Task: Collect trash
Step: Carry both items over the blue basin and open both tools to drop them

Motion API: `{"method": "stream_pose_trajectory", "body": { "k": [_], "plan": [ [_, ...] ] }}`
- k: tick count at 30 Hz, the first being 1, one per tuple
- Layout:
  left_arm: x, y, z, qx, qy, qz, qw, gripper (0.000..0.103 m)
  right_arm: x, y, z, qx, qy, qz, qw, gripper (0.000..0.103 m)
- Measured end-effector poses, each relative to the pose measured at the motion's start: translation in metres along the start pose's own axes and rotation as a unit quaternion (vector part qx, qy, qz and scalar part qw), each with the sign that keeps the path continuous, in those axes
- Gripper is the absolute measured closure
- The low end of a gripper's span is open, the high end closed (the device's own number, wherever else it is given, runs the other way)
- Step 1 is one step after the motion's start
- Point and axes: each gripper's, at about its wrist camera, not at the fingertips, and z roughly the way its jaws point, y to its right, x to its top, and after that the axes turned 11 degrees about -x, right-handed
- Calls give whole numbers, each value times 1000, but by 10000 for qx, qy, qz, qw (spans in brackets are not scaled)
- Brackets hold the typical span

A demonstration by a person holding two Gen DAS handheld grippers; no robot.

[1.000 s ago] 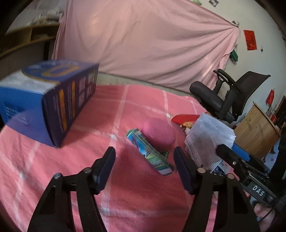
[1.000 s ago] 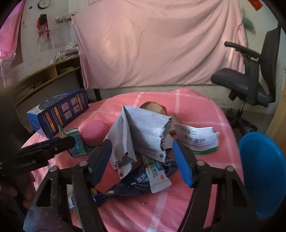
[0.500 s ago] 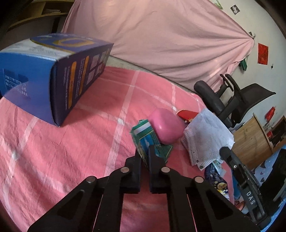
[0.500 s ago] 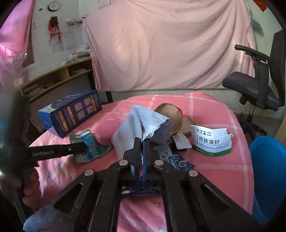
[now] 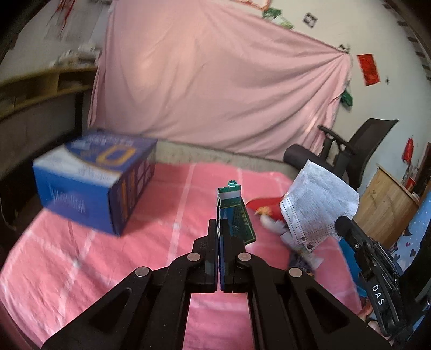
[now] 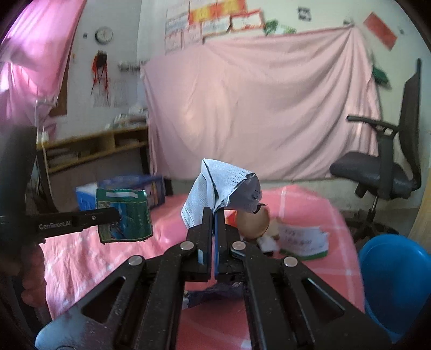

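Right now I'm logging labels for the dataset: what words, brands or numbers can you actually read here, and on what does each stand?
"GenRobot.AI": on the side of the left gripper, seen from the right wrist.
"DAS": on the arm of the right gripper, seen from the left wrist.
Big yellow "D" or "0": blue box; its other print is blurred.
Green packet, white label, wall posters: unreadable.

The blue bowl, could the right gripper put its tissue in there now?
Probably yes. The right gripper pinches the tissue, and the blue bowl sits open just beside it, with nothing seen between them.
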Motion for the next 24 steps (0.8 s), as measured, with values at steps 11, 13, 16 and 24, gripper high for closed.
{"method": "stream_pose_trajectory", "body": {
  "k": [11, 13, 16, 24],
  "plan": [
    [30, 103, 17, -840, 395, 876, 9918, 103, 27, 60, -52, -1702, 1270, 319, 9767, 76],
    [32, 125, 32, -1079, 280, 938, 9893, 103, 28, 79, -56, -1976, 1274, 427, 9710, 76],
    [36, 151, 53, -1376, 63, 993, 9855, 103, 28, 102, -61, -2375, 1156, 575, 9628, 76],
    [29, 207, 134, -1891, -883, 748, 9751, 103, 2, 168, -53, -3079, 287, 1025, 9455, 76]
  ]
}}
